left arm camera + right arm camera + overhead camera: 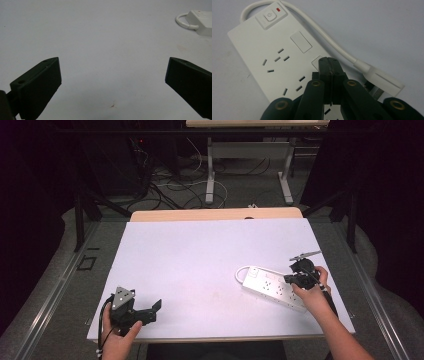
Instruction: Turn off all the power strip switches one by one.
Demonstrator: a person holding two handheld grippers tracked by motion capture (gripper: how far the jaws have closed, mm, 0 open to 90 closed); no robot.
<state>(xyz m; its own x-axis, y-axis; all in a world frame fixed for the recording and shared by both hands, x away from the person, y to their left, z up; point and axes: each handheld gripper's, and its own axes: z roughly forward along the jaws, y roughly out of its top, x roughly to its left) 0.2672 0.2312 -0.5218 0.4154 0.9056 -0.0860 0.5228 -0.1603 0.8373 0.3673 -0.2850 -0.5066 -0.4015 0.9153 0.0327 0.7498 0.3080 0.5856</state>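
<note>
Right gripper (pixel 300 279) over right part of white power strip (pixel 272 287), near-right on table (pixel 200 250); jaws pressed together, nothing between, tips above strip's face. Left gripper (pixel 150 312) near-left, well apart from strip, jaws spread, nothing between. Right gripper view: strip's switch (pixel 270 16), red light, sockets, cable (pixel 332 42) with plug. Left gripper view: strip's far end (pixel 202 21) at top right.

The right gripper (pixel 331 62) hides the near part of the power strip (pixel 262 47).
</note>
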